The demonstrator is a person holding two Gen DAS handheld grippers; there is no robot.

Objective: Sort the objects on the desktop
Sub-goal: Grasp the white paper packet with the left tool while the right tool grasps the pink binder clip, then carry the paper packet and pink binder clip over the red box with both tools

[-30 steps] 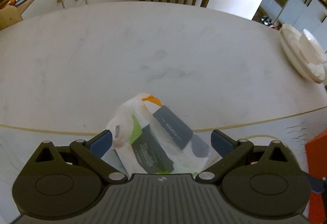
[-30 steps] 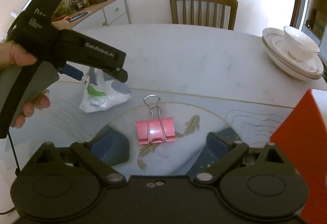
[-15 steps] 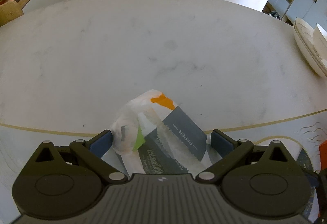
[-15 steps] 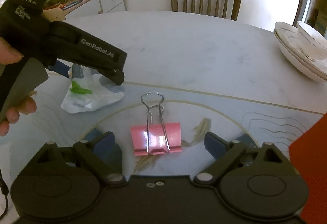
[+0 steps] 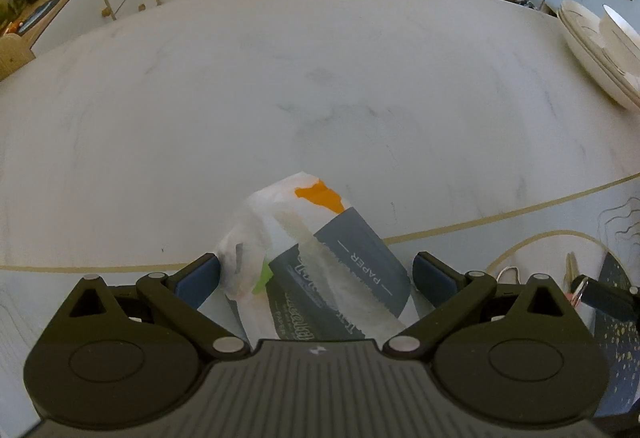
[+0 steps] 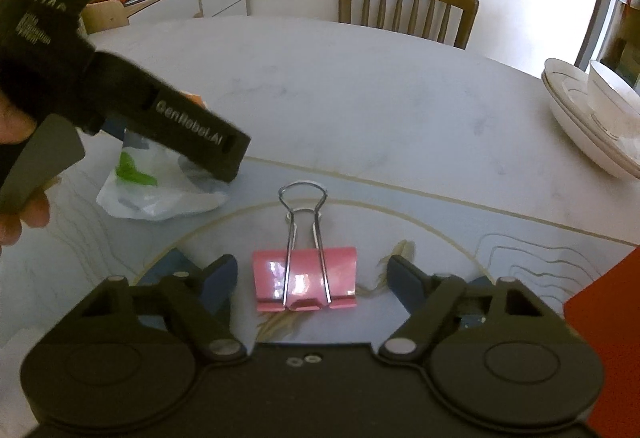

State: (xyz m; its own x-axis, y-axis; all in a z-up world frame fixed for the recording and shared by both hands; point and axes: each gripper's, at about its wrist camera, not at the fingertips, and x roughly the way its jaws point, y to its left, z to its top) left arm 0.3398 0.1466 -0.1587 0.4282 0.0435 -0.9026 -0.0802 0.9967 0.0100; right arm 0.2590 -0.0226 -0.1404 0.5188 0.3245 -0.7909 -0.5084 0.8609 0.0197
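1. A pale marble-look desk (image 6: 360, 110) fills a bright dining room, with a wooden chair (image 6: 408, 6) at its far side and a sideboard of snack packets beyond its left end.
2. The pink binder clip (image 6: 305, 278) lies flat on the desk, on the gold-ringed patch near the front edge, its wire handles pointing away from the camera.
3. The right gripper (image 6: 310, 278) straddles the clip. A second ago it sat higher and wider; it has since sunk toward the clip, and the fingers (image 6: 218, 274) are now closing, each a little clear of the clip's sides, so nothing is grasped yet.
4. Left of the clip, a torn tissue packet (image 5: 316, 262) in white wrapping rests on the desk. The left gripper (image 5: 316, 272) hangs over it, its fingers (image 5: 198, 276) released and standing on either side, one close against the wrapper's edge; it has barely shifted.
5. Right of the clip, a red box (image 6: 604, 326) rises at the frame's edge; farther right and back, stacked white plates (image 6: 588, 118) hold a cup.
6. Judging by this, both pickups are set up, and the clip's grasp seems nearest; sorting proper has hardly begun.
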